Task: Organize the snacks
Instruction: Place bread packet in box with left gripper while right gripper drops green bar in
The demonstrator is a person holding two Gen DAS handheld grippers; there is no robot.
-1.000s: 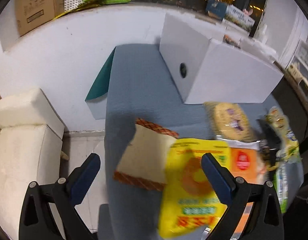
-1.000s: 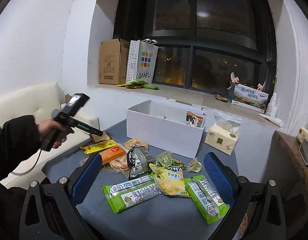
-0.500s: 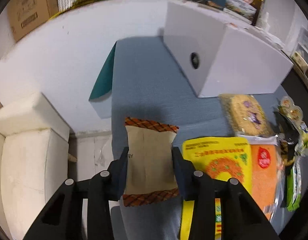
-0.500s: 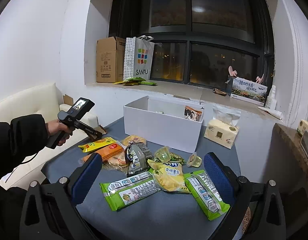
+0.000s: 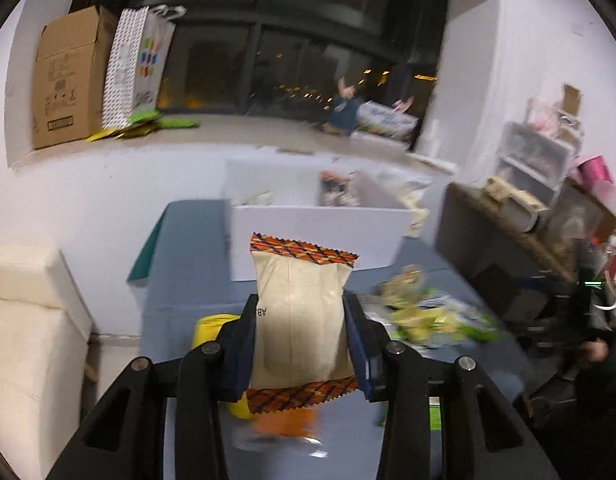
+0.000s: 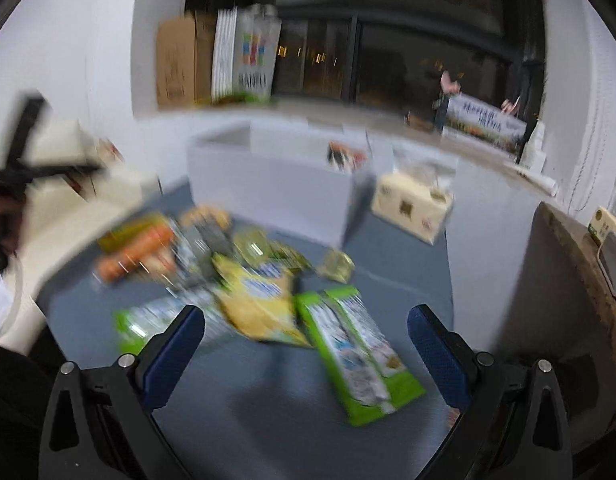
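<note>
Dim indoor ceiling light, dark night windows, heavy motion blur, fisheye bending and black vignette at edges

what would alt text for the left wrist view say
The left gripper holds a beige snack packet with orange patterned ends upright above a blue table. Behind it sits an open white box, with blurred snack packs to the right.

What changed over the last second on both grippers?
The left gripper closed on the beige snack packet and lifted it off the blue table, swinging up to face the white box. The right gripper stayed open and empty but moved nearer the green packet. The remaining snacks stayed put.
</note>
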